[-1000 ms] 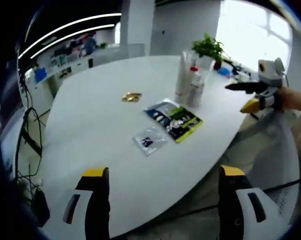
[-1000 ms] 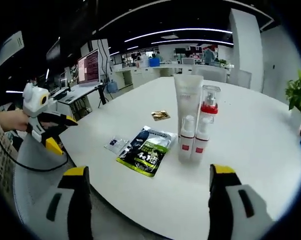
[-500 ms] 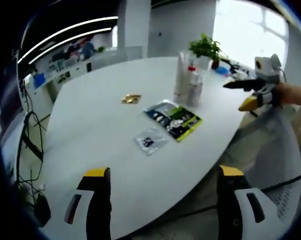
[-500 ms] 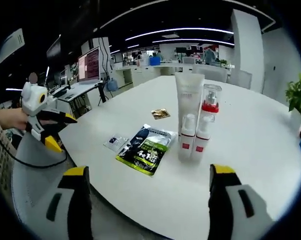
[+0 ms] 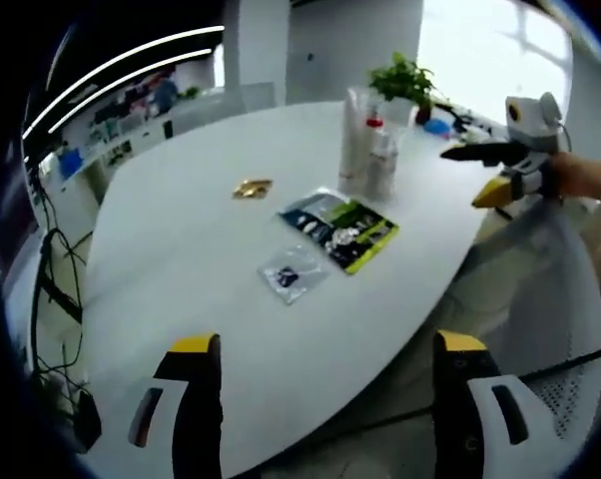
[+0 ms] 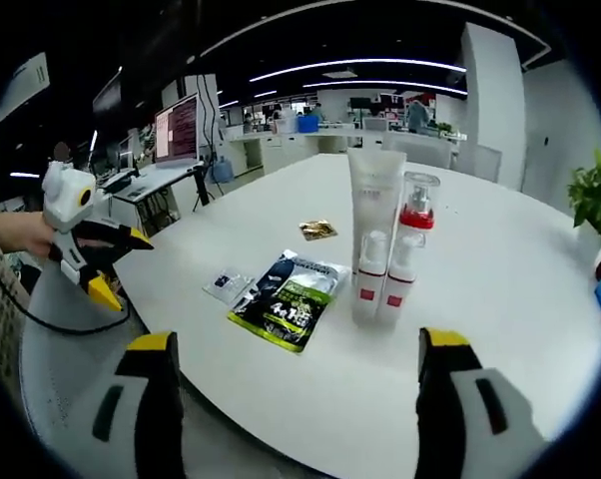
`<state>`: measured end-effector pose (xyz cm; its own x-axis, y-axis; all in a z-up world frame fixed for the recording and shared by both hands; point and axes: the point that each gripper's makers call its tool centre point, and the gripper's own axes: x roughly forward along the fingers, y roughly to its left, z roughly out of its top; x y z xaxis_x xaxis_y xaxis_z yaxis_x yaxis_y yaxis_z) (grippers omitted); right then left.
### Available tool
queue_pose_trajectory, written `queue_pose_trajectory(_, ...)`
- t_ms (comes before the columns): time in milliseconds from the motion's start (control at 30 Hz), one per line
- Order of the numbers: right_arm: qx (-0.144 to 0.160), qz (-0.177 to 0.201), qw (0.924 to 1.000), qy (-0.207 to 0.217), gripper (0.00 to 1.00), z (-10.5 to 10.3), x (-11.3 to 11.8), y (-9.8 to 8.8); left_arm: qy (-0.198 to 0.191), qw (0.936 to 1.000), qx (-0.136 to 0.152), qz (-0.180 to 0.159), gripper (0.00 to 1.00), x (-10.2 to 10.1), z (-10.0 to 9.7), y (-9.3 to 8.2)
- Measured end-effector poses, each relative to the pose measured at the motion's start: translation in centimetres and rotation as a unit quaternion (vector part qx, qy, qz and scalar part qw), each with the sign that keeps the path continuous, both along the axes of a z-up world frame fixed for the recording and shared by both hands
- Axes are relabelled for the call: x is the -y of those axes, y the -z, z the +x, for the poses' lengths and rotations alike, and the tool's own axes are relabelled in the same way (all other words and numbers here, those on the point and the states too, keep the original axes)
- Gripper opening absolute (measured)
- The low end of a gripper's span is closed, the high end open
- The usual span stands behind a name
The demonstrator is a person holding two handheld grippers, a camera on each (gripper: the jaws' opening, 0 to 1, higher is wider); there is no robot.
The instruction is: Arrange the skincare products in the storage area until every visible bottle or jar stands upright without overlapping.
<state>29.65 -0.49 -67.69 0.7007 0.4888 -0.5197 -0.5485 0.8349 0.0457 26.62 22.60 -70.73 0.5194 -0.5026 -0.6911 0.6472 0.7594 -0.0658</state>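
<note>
White tabletop (image 6: 500, 289) carries upright skincare bottles (image 6: 385, 249) clustered beside a flat sachet (image 6: 286, 299). Left gripper (image 5: 320, 399) and right gripper (image 6: 291, 399) hover off the edge, jaws apart, empty. Approach step; next move calls for reaching in.

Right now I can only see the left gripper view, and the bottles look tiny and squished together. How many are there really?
Observer: Four, by the right gripper view: a tall white tube, a clear bottle with a red collar, and two small white bottles in front of them.
Operator: Did any fall over?
Observer: No. From this side all four stand upright, close together on the white table.
Operator: What's in the room way behind them?
Observer: A desk with a computer monitor whose screen glows reddish.
</note>
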Motion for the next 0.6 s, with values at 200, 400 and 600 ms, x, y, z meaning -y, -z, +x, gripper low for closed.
queue_pose_trajectory(200,0.000,0.003,1.0000,0.004,0.99,0.1,0.1,0.0,-0.001,0.9999,-0.009,0.007,0.83,-0.1,0.1,0.3)
queue_pose_trajectory(400,0.000,0.002,1.0000,0.003,0.99,0.0,0.2,0.1,-0.002,0.9999,-0.013,0.010,0.82,-0.2,0.6,0.1)
queue_pose_trajectory(600,0.002,0.002,1.0000,0.007,0.99,0.1,0.4,0.1,0.006,0.9997,-0.011,0.019,0.82,-0.1,1.2,0.0)
